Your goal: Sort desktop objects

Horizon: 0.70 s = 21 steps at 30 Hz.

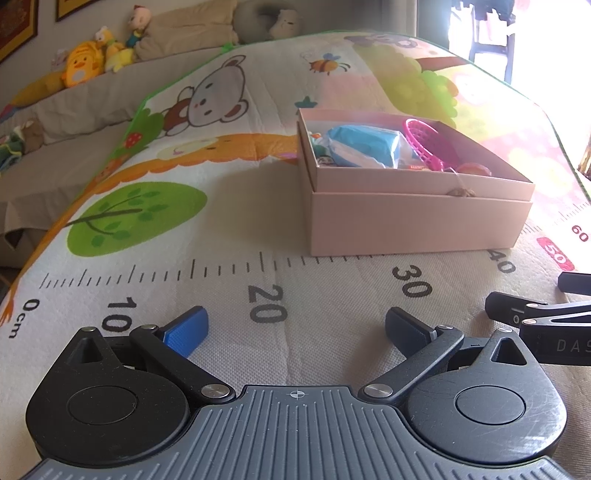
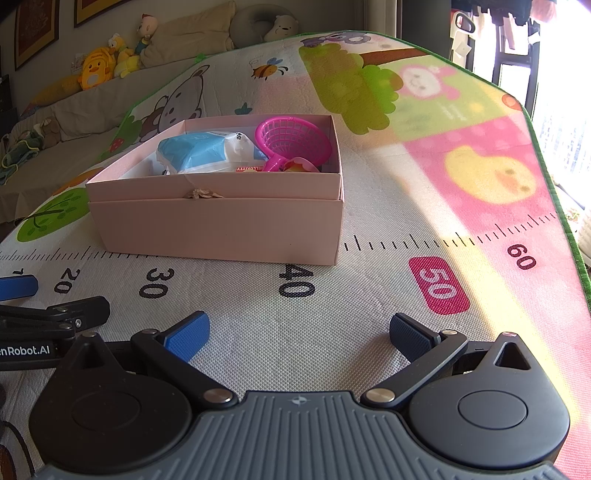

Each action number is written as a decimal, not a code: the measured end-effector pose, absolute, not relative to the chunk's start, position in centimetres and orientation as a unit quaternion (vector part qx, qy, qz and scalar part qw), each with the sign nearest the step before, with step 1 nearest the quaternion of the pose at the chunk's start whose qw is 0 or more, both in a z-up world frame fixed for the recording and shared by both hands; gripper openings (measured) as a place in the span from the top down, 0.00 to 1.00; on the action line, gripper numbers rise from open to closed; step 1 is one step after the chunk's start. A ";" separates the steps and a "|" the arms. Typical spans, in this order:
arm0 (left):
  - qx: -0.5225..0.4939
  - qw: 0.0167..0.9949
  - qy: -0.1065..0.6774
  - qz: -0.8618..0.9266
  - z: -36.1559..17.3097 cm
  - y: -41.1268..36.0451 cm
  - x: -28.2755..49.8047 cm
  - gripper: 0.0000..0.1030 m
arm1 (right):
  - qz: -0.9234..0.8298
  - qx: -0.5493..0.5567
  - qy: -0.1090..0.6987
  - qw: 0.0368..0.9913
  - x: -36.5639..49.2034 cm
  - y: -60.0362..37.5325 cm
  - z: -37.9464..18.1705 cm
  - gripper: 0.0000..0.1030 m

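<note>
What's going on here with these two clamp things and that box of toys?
A person is tidying with two handheld grippers. Both the left gripper and the right gripper hover open and empty over the play mat. The pink box already holds a blue-and-white packet and a pink toy net.

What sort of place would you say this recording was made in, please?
Most likely a family living room: a children's play mat covers the surface, stuffed toys line a covered sofa, and framed pictures hang behind.
</note>
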<state>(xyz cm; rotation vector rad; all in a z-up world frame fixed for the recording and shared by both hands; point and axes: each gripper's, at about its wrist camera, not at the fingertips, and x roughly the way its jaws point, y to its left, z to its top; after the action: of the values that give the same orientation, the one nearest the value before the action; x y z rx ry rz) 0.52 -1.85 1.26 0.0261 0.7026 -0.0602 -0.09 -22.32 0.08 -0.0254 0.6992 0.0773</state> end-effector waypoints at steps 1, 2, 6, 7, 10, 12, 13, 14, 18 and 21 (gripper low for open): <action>0.015 0.938 0.346 -0.032 1.3 -1.9 0.5 0.00 | 0.038 -0.012 0.342 0.939 -0.1 -22.3 0.1 0.00; 0.015 0.937 0.348 -0.034 1.3 -1.8 0.5 0.00 | 0.038 -0.012 0.342 0.939 -0.1 -22.3 0.1 0.00; 0.014 0.933 0.359 -0.037 1.5 -1.7 0.2 0.00 | 0.038 -0.012 0.342 0.939 -0.1 -22.3 0.1 0.00; 0.015 0.933 0.359 -0.038 1.5 -1.7 0.1 0.00 | 0.038 -0.012 0.342 0.939 -0.1 -22.3 0.1 0.00; 0.014 0.932 0.359 -0.042 1.5 -1.6 0.1 0.00 | 0.038 -0.012 0.342 0.939 -0.1 -22.3 0.1 0.00; 0.014 0.932 0.359 -0.042 1.5 -1.6 0.1 0.00 | 0.038 -0.012 0.342 0.939 -0.1 -22.3 0.1 0.00; 0.014 0.932 0.359 -0.042 1.5 -1.6 0.1 0.00 | 0.038 -0.012 0.342 0.939 -0.1 -22.3 0.1 0.00; 0.014 0.932 0.359 -0.042 1.5 -1.6 0.1 0.00 | 0.038 -0.012 0.342 0.939 -0.1 -22.3 0.1 0.00; 0.014 0.932 0.360 -0.041 1.5 -1.6 0.1 0.00 | 0.038 -0.012 0.342 0.939 -0.1 -22.3 0.1 0.00; 0.014 0.932 0.360 -0.041 1.5 -1.6 0.0 0.00 | 0.038 -0.012 0.342 0.939 -0.1 -22.3 0.1 0.00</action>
<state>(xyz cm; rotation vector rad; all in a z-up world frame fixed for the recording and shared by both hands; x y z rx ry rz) 0.03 -1.59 1.51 0.0284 0.7371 -0.0842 -0.14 -22.34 0.10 -0.0252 0.6993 0.0773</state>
